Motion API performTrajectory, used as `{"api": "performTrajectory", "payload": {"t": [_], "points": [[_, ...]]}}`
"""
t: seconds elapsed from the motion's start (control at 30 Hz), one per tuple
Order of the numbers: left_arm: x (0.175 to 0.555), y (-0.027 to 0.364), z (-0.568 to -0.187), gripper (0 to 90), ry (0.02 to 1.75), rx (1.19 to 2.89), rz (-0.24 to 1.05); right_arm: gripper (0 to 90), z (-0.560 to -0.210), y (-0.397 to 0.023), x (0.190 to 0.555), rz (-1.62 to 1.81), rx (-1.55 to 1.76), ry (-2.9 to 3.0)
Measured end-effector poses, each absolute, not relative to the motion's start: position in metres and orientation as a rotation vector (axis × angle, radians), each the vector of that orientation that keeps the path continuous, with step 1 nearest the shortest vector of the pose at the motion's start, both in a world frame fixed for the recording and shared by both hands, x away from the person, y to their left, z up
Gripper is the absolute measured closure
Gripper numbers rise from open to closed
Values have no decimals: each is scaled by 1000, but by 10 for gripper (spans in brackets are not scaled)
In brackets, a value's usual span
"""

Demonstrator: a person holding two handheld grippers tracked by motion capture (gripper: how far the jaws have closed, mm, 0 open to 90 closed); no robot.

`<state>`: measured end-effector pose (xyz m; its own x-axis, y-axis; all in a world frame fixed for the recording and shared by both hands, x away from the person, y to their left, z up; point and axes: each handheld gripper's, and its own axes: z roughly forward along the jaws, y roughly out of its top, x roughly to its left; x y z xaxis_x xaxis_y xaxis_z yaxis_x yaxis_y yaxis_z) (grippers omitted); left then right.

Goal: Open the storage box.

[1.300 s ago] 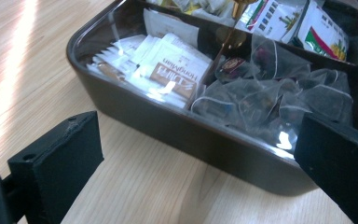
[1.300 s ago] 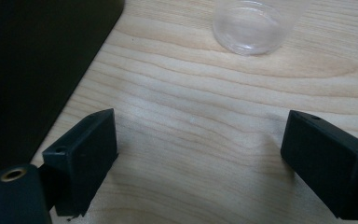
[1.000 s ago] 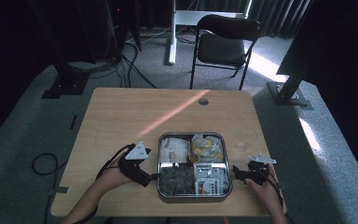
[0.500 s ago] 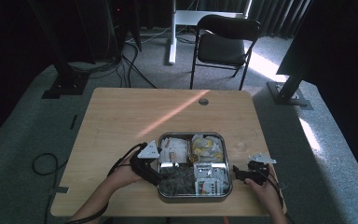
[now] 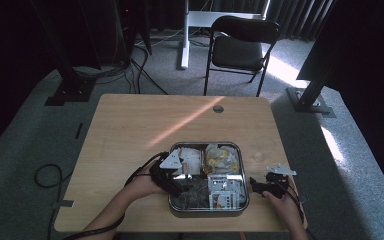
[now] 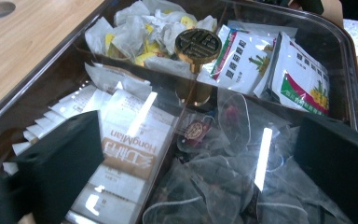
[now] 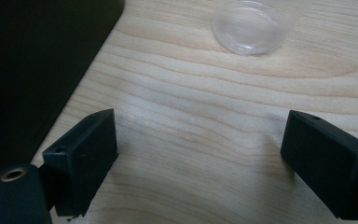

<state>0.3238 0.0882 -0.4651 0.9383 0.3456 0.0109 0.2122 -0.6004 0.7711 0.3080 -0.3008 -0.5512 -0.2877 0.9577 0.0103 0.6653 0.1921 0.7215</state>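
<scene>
The left gripper (image 5: pixel 172 175) hangs over the left side of the metal tray (image 5: pixel 245 197), its jaws spread wide above the white paper sachets (image 6: pixel 121 154) and the clear mesh tea bags (image 6: pixel 223 186). The tray sits near the front edge of the wooden surface (image 5: pixel 130 130). The right gripper (image 5: pixel 261 186) rests just right of the tray, jaws apart over bare wood, near a clear plastic cup (image 7: pixel 249 25).
</scene>
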Motion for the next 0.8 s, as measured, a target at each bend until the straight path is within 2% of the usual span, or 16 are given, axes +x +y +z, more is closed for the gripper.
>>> {"api": "performTrajectory", "payload": {"t": [0.8], "points": [[337, 54, -461, 35, 368, 2247, 185, 102, -551, -301, 308, 874, 1515, 2027]]}}
